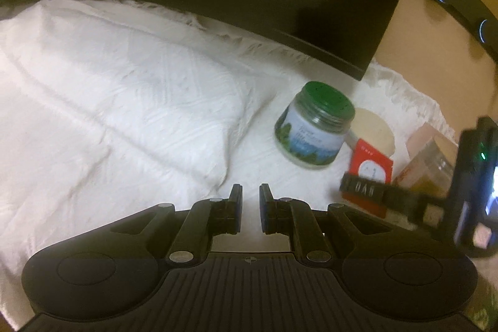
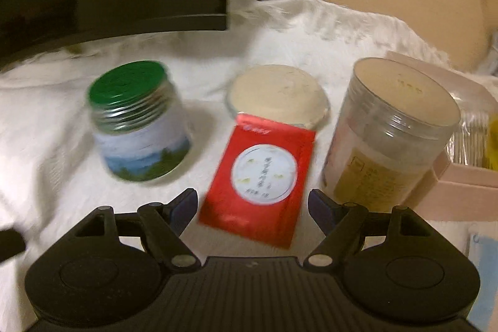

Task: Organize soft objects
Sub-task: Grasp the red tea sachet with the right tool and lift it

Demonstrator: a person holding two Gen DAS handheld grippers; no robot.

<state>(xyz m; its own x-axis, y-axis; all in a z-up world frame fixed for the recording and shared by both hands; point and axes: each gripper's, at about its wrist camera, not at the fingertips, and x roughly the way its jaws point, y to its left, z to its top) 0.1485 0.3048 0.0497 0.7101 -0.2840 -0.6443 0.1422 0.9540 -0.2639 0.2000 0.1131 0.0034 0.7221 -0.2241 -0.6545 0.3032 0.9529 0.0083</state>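
**2 grippers over a white cloth, nothing held**

Ahead-left of the right gripper (image 2: 252,204) stands a green-lidded jar (image 2: 141,126), contents hidden by its label. Ahead-right, a clear tub (image 2: 386,133) holds pale powder. A low round dish (image 2: 277,94) sits straight ahead, and a red packet (image 2: 258,173) leans on it, long axis pointing away between the wide-spread jaws.

Only the left view shows the cloth (image 1: 109,101) folded thick, ahead-left of the left gripper (image 1: 251,204), whose jaws stand slightly apart, empty.
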